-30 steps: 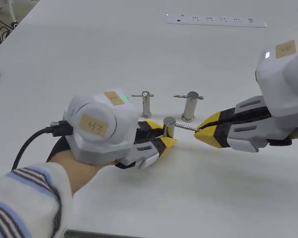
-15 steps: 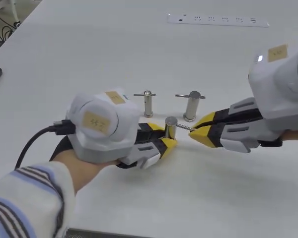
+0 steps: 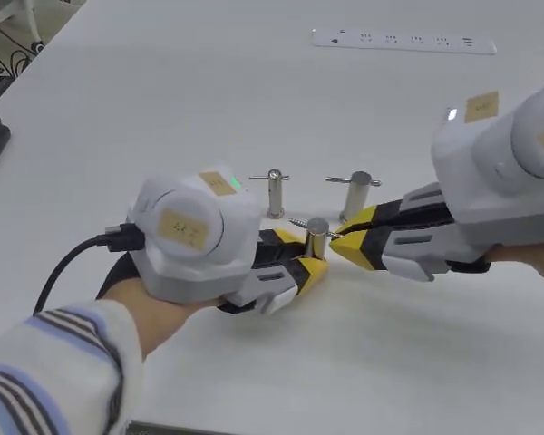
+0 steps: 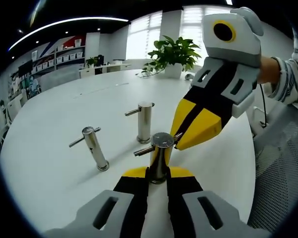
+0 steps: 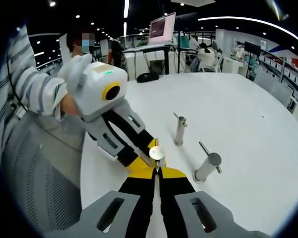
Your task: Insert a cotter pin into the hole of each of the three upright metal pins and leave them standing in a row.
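While the white bench [image 3: 208, 91] carries everything, your left claw [image 3: 310, 258] clamps the front metal pin [image 3: 316, 236] upright. Your right claw [image 3: 337, 243], at that pin's head, pinches the cotter pin [image 3: 301, 222] threaded through its hole. Just beyond both claws stand the thin pin [image 3: 275, 192] and the thick pin [image 3: 358, 195], each crossed by its own cotter.

Three metal pins [image 3: 275, 193] stand upright, a cotter pin [image 3: 335, 179] through each.

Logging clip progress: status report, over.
Left gripper shut on near metal pin, at its base. Right gripper shut on cotter pin, poking through the hole. Slim pin and thick pin behind, already pinned.
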A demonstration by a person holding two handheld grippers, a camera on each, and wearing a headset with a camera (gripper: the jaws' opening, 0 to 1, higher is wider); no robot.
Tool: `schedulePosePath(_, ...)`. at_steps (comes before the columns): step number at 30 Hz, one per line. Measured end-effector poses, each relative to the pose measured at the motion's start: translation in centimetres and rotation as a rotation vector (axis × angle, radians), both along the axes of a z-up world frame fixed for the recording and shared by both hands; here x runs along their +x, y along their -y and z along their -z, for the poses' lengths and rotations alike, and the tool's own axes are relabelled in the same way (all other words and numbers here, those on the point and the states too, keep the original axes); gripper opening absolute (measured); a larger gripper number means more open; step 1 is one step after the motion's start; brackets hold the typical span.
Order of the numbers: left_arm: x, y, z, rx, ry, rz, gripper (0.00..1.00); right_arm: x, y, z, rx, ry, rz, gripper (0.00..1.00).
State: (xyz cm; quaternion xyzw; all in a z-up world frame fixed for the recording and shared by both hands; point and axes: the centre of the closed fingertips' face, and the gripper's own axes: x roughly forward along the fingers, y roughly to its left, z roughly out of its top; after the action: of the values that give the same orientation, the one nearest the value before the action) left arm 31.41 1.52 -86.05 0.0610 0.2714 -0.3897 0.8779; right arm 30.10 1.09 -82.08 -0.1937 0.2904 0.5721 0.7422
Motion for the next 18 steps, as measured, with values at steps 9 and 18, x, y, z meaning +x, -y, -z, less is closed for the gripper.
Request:
schedulePosePath(9,0.0,0.0,0.0,-0.003,-0.004,-0.002,0.12,-0.1,0.5,-0.1,0.000,-0.002,0.003,0.10)
schedulePosePath(18,0.1,0.0,0.0,-0.002,-0.005,-0.003,0.12,-0.4,1.2,-0.2,-0.007,0.001,0.008,0.09)
